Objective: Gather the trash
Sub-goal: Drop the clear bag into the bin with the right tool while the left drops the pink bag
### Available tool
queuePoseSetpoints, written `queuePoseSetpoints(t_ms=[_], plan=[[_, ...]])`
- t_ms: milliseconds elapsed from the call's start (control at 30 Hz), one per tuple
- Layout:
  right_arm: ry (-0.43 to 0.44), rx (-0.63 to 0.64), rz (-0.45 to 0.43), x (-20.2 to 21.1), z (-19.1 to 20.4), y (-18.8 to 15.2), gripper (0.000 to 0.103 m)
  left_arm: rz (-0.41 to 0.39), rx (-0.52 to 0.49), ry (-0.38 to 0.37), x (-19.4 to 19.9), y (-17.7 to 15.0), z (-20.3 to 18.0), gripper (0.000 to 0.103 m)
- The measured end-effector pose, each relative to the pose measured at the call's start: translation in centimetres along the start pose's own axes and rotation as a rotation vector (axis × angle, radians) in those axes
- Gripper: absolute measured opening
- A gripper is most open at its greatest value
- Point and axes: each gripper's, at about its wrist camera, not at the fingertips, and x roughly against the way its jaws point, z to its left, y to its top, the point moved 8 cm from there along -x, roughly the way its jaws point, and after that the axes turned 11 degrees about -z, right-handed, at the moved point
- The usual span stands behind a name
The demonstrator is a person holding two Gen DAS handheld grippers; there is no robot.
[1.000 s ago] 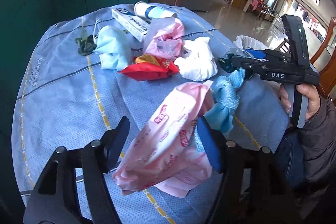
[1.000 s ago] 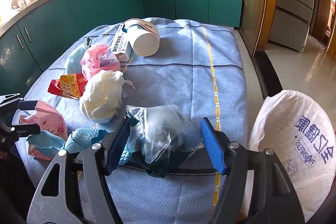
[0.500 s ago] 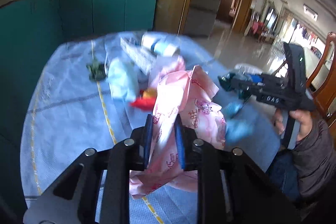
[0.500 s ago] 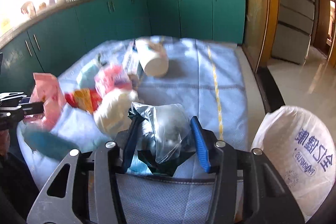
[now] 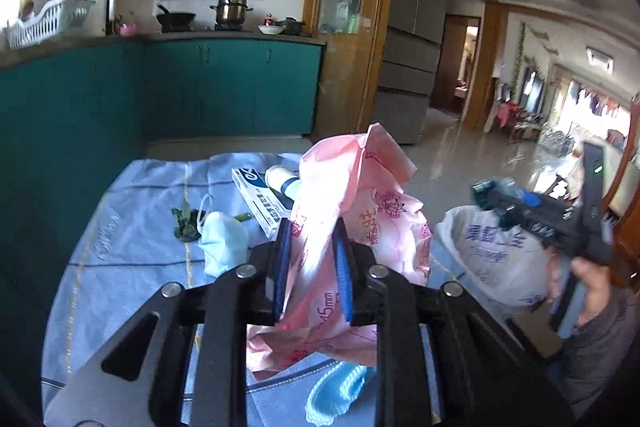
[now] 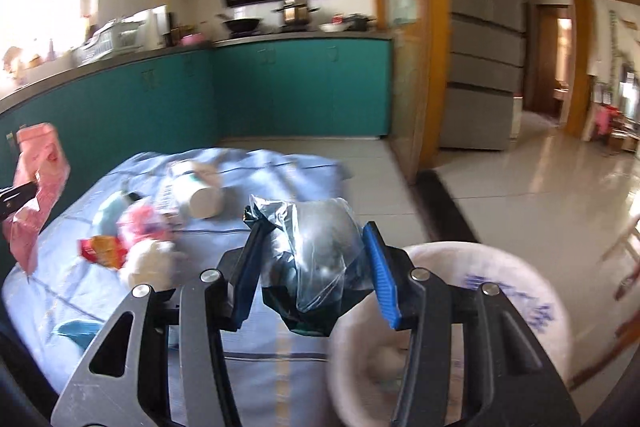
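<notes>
My left gripper is shut on a crumpled pink wrapper, held up above the blue tablecloth. The same wrapper shows at the left edge of the right wrist view. My right gripper is shut on a clear plastic bag with dark contents, lifted off the table. A white trash bag with blue print gapes just right of and below it. From the left wrist view the trash bag sits under the right gripper.
On the table lie a white cup, a pink bag, a red snack packet, a white wad, a light blue mask, a white box and a blue cloth. Teal cabinets stand behind.
Both grippers closed on their trash and rose off the table. The left lifted the pink wrapper upright; the right carried the clear bag toward the white trash bag.
</notes>
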Motion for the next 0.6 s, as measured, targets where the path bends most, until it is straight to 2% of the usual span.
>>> queuePoseSetpoints(t_ms=[67, 200, 300, 433, 500, 567, 600], plan=[[-0.055, -0.023, -0.013, 1.4, -3.1, 0.2, 0.05, 0.011, -0.044, 0.004, -0.9, 0.2, -1.6, 0.022], [-0.162, -0.094, -0.022, 3.5, -8.8, 0.1, 0.05, 0.067, -0.052, -0.138, -2.6, 0.4, -8.5, 0.023], [-0.219, -0.159, -0.026, 4.8, -12.2, -0.3, 0.05, 0.123, -0.089, -0.273, -5.2, -0.3, -15.8, 0.023], [-0.269, -0.238, -0.026, 6.2, -16.0, -1.1, 0.05, 0.215, -0.089, -0.375, -9.4, -2.4, -23.5, 0.024], [-0.285, -0.263, -0.017, 6.1, -16.9, -1.5, 0.05, 0.255, -0.105, -0.391, -11.9, -3.7, -26.5, 0.025], [-0.298, -0.289, -0.004, 6.0, -17.8, -2.0, 0.05, 0.3, -0.147, -0.395, -14.2, -5.5, -29.2, 0.039], [-0.298, -0.293, 0.002, 5.9, -17.9, -2.1, 0.05, 0.326, -0.167, -0.403, -15.2, -6.5, -30.2, 0.059]])
